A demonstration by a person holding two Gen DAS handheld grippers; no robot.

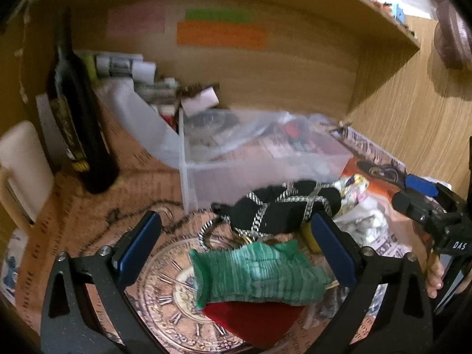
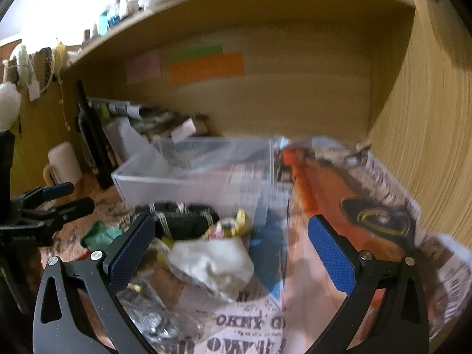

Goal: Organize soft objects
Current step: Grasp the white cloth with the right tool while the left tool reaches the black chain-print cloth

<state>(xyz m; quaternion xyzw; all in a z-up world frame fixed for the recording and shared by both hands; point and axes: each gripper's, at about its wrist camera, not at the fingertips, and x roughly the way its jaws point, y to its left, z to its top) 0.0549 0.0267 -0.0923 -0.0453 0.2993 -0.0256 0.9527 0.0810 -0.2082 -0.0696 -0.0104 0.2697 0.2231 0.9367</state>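
Left gripper [image 1: 236, 244] is held open over green sock [image 1: 253, 274]; soft, light, best pinched mid-fold

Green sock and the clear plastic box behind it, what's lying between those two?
In the left wrist view, a black cloth with checkered trim lies between the green sock and the clear plastic box.

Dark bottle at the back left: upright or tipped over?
Upright. The dark bottle stands on its base on the desk beside the clear plastic box; its apparent lean is likely fisheye distortion.
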